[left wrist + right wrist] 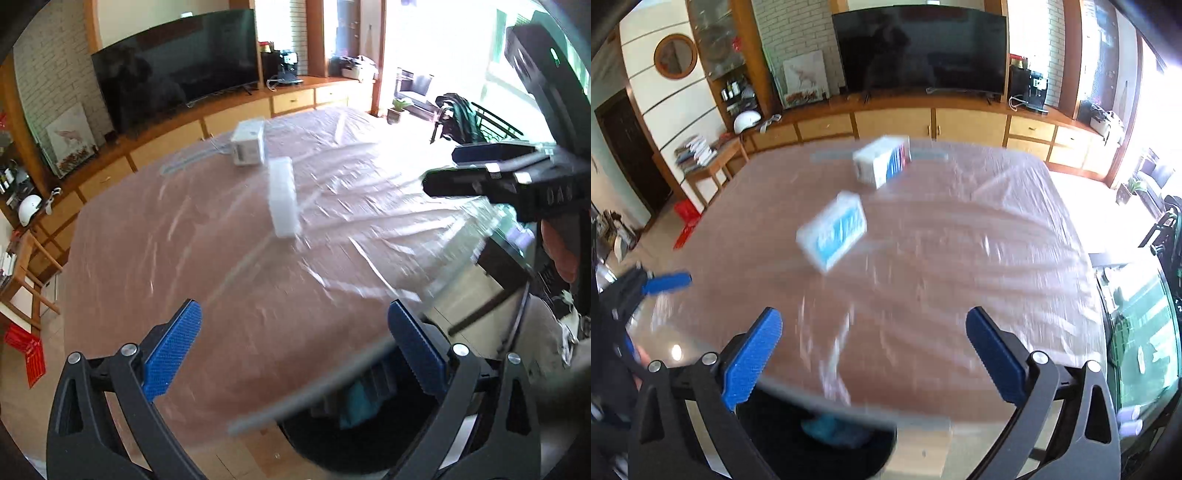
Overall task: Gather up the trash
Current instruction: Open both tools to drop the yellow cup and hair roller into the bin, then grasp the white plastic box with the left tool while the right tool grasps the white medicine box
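Note:
A flat white box with blue print (833,230) lies on the table under clear plastic sheeting (960,240). It shows again as a flat white box (283,197) in the left wrist view. Farther back stands a second white box with blue and red stripes (882,160), also visible in the left wrist view (249,144). A black bin (820,454) sits below the table's near edge with something teal (827,424) inside. My right gripper (874,317) is open and empty above that edge. My left gripper (295,310) is open and empty too, over the same black bin (369,446).
A large dark TV (919,51) stands on a long wooden cabinet (923,122) behind the table. A small wooden side table (713,162) and a red stool (685,221) are at the left. A glass-topped table (1137,325) is close at the right.

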Demonstrator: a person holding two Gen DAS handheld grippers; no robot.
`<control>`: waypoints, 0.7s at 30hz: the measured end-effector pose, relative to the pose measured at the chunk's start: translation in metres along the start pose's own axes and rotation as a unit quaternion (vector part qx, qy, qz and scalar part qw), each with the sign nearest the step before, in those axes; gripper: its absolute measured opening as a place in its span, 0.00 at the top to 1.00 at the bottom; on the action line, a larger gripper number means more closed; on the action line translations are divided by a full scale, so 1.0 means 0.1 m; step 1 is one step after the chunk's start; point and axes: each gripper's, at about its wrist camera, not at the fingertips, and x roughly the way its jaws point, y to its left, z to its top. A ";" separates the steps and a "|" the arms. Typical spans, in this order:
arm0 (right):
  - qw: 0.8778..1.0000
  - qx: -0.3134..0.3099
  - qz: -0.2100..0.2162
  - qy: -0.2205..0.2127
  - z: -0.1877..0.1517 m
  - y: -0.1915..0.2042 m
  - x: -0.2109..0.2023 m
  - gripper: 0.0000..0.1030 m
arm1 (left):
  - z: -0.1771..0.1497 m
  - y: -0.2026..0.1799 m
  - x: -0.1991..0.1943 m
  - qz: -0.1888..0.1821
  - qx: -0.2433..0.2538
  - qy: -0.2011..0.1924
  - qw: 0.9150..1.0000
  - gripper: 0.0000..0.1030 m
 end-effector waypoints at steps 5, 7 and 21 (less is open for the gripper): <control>0.999 -0.011 -0.037 -0.009 0.66 0.00 0.30 0.05 | 0.26 0.06 0.28 0.015 0.014 0.000 1.000 0.02; 0.999 0.002 -0.038 -0.001 0.85 -0.02 0.45 0.05 | 0.33 0.07 0.40 0.019 0.015 0.005 1.000 0.02; 0.987 0.126 0.008 0.100 1.63 -0.21 1.74 0.05 | 0.61 0.22 0.96 0.020 0.011 0.038 0.999 0.02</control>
